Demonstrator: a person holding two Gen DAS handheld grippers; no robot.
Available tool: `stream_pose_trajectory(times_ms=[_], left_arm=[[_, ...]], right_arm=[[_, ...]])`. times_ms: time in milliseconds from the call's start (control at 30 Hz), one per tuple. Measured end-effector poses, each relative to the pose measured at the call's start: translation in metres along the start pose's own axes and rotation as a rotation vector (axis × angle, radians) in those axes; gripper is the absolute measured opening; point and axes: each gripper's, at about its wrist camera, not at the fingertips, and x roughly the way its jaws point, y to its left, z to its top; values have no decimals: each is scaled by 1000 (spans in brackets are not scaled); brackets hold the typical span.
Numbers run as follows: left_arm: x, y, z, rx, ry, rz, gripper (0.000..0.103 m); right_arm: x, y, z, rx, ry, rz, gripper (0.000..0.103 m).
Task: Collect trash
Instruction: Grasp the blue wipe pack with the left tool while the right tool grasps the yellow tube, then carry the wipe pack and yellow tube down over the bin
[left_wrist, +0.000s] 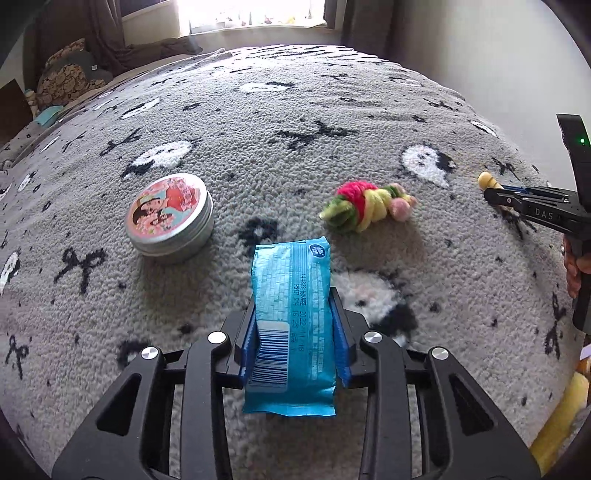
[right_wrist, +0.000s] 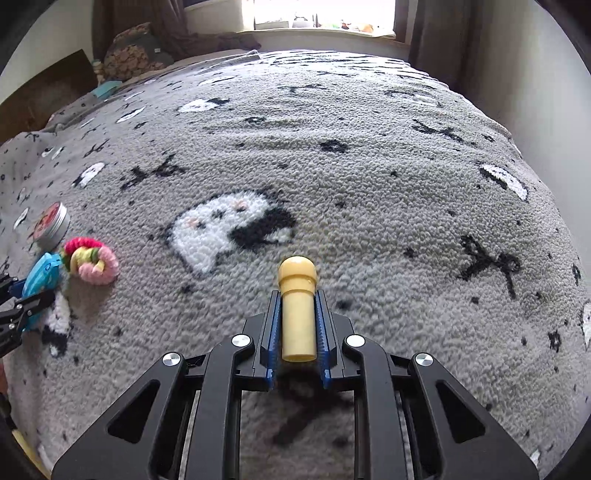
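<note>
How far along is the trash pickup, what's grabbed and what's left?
Nothing visibly binned; no bin in view. In hand: left gripper is shut on the blue wrapper, right gripper is shut on the yellow tube. Left on the blanket: round tin and yarn bundle, if they count as trash.
</note>
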Motion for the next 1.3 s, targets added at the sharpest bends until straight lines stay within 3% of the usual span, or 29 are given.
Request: stream_pose_trajectory(times_ms=[300,767,1067,1300], left_arm=[[-64,-39,-47,19,-54,-23,29],[-167,-88,-97,48,-191,-41,28],[-214,-107,-142,37,-264,-30,29],[-219,-126,-187,46,-239,-67,29]], right_arm=[[-74,33,-57,-55,-57,75,18],[-191,66,-124,-111,-200,104,18],[-232,72,-171,-116,-243,111,18],[-239,81,-213,-123,-218,147,18]])
